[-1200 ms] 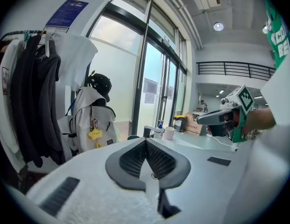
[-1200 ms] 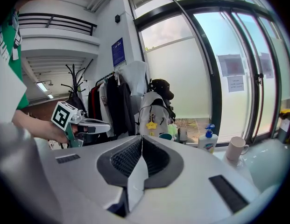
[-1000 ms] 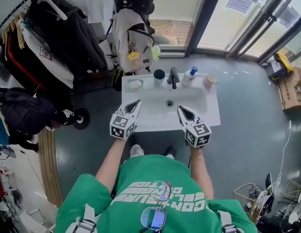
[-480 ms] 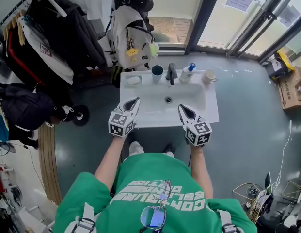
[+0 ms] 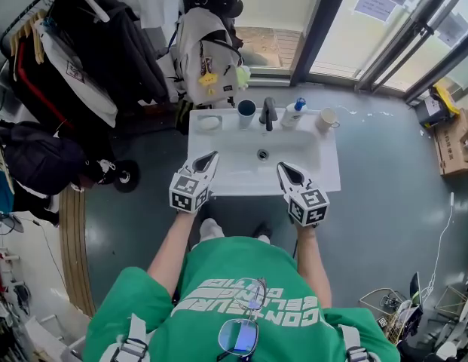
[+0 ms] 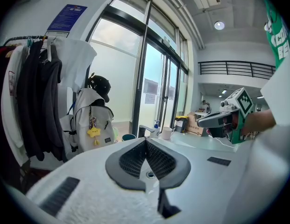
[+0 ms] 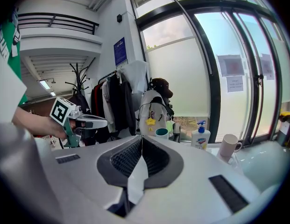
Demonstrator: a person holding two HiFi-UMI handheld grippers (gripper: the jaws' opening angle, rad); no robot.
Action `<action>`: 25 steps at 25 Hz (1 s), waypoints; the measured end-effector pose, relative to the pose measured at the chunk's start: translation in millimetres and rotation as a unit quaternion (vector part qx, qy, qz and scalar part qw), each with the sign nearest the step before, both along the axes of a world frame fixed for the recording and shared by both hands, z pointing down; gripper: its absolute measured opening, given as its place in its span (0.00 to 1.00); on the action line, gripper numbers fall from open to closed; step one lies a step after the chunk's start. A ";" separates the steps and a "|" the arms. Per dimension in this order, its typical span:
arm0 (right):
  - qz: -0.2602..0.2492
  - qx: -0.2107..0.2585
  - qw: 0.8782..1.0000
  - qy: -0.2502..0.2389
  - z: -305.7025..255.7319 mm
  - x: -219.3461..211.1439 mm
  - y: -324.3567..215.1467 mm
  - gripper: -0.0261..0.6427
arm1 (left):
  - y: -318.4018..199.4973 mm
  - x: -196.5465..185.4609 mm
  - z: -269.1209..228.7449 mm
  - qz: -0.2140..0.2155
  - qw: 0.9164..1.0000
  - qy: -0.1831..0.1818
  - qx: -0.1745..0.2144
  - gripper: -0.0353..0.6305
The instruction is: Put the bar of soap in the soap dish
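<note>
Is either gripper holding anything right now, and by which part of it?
Nothing is held. The left gripper and the right gripper both have their jaws closed together with nothing between them, near the front of the white sink.

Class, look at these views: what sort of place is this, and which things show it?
Likely a makeshift wash corner in an entrance hall, not a proper bathroom: a white washbasin with a tap stands beside a coat rack and tall glass doors.
</note>
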State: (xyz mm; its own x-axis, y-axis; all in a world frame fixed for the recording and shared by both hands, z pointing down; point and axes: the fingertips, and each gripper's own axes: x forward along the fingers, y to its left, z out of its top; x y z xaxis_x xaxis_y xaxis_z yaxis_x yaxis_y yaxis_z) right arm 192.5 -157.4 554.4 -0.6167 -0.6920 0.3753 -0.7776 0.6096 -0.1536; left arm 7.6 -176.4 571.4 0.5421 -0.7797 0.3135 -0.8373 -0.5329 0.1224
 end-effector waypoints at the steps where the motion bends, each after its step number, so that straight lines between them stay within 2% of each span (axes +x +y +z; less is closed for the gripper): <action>1: -0.002 0.000 1.000 0.001 0.2 -0.6 0.0 0.06 | 0.2 -0.3 -0.1 -0.001 1.000 0.000 0.000 0.07; 25: -0.008 0.000 1.000 0.008 -0.3 -5.2 4.1 0.06 | 6.8 2.4 -5.4 0.000 1.000 0.002 0.002 0.07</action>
